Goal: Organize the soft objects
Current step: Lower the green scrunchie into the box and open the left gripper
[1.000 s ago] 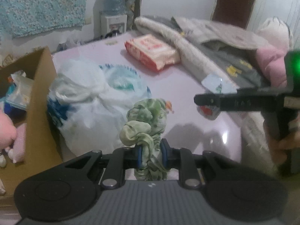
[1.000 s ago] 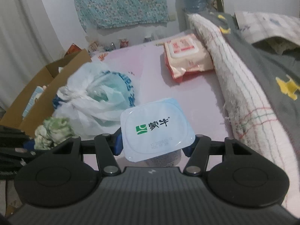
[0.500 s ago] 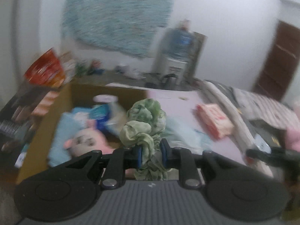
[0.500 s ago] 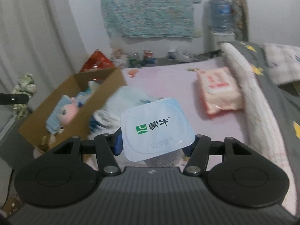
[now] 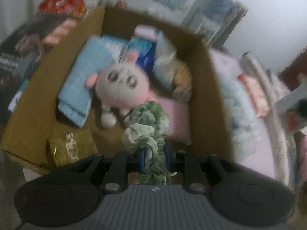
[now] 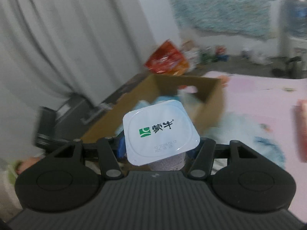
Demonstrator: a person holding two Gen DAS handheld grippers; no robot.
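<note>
Nearest, the left hand-held gripper (image 5: 153, 158) is clamped on a crumpled green fabric scrunchie (image 5: 148, 132), held above the open brown cardboard box (image 5: 209, 88). The right hand-held gripper (image 6: 159, 149) grips a white foil-lidded yogurt cup (image 6: 160, 132), short of the box. Inside lie a pink plush rabbit (image 5: 122, 84) and a light-blue packet (image 5: 84, 82); bare floor shows just below the scrunchie. Judging by this, dropping it remains; the box walls stand close around.
</note>
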